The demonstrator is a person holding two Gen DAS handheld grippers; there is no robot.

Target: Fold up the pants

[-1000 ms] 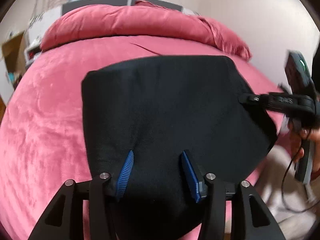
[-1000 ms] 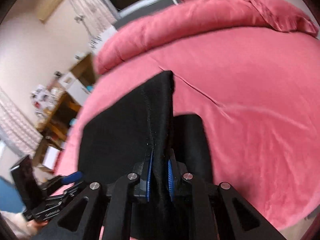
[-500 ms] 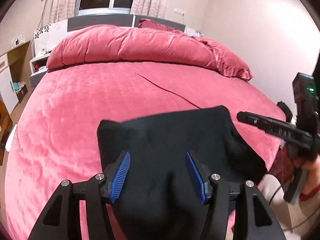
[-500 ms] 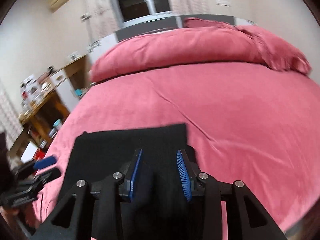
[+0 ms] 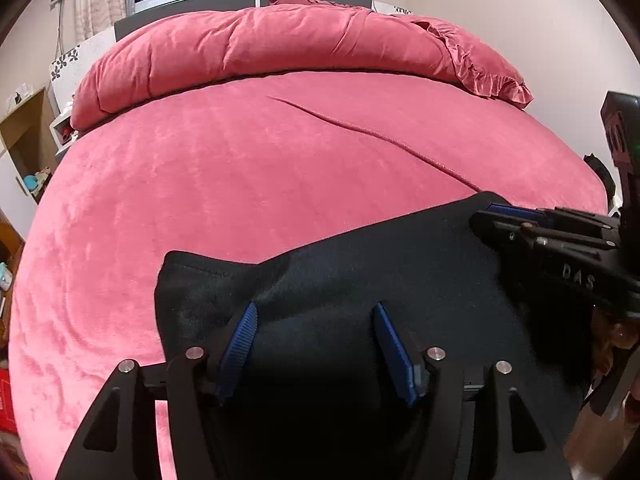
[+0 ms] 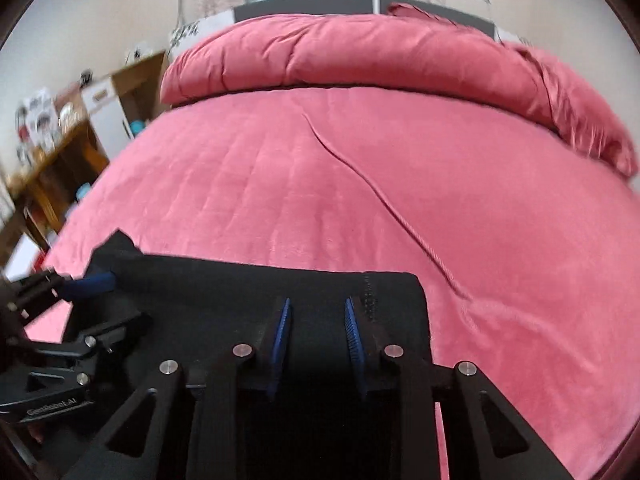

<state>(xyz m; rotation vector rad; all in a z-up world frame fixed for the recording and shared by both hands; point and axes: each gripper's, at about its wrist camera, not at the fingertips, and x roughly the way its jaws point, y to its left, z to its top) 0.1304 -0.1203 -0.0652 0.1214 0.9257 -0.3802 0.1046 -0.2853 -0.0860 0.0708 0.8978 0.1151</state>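
Observation:
The black pants (image 5: pixel 360 280) lie folded flat on the pink bed (image 5: pixel 240 168) near its front edge; they also show in the right wrist view (image 6: pixel 240 292). My left gripper (image 5: pixel 316 320) is open, its blue pads over the cloth at the near edge, holding nothing. My right gripper (image 6: pixel 316 316) is open over the right part of the pants, empty. The right gripper also shows in the left wrist view (image 5: pixel 520 224) at the pants' right corner. The left gripper shows in the right wrist view (image 6: pixel 88 284) at the left corner.
A rolled pink duvet (image 5: pixel 300 40) lies across the head of the bed. A long crease (image 6: pixel 380 208) runs over the bedspread. Wooden shelves with clutter (image 6: pixel 60 140) stand left of the bed. A wall lies to the right.
The right gripper let go of the pants and opened. Both grippers drew back toward the front edge, and the pants now lie lower and flatter on the bed.

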